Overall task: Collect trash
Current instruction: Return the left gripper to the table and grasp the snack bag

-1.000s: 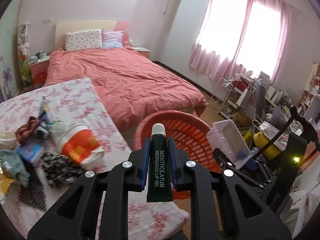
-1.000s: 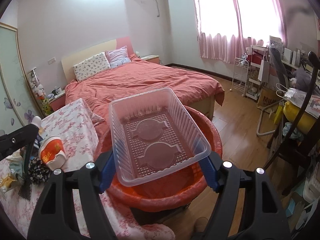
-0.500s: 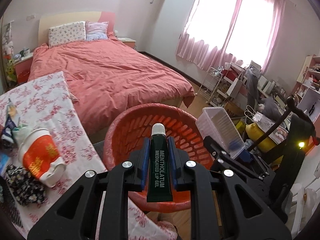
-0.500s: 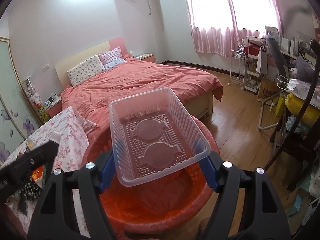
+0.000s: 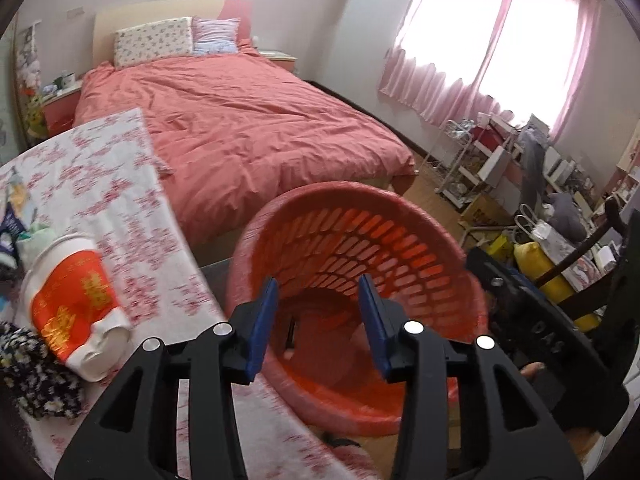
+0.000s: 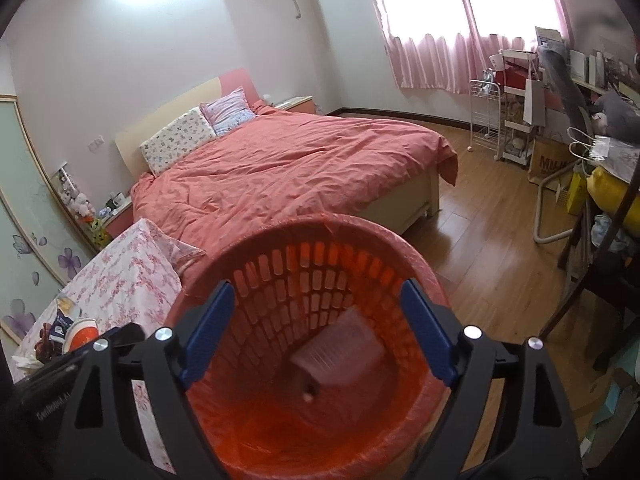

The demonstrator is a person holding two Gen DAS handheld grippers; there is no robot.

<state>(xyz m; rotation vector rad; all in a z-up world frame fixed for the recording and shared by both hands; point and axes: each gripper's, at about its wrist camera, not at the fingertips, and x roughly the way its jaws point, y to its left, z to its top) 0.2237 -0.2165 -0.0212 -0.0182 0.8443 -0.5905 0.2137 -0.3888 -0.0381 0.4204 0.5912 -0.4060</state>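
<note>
1. Change noted: the left gripper [image 5: 318,316], which a second ago clamped a green lip-gel tube, and the right gripper [image 6: 316,332], which clamped a clear plastic tray, now both stand with jaws spread wide and nothing between them.
2. The clear tray [image 6: 340,350] lies blurred inside the red basket [image 6: 416,264]; a small pale spot beside it may be the tube's cap, not certain.
3. Remaining trash: a noodle cup [image 5: 74,300] lies on its side near the right edge of the floral tabletop [image 5: 104,168], with wrappers [image 5: 12,220] toward its left edge.
4. Handling judgement: the cup looks light and thin-walled, easily crushed; take it across the stiffer rim, gently.
5. Beyond: bed [image 5: 240,120], curtained window [image 5: 500,32].
</note>
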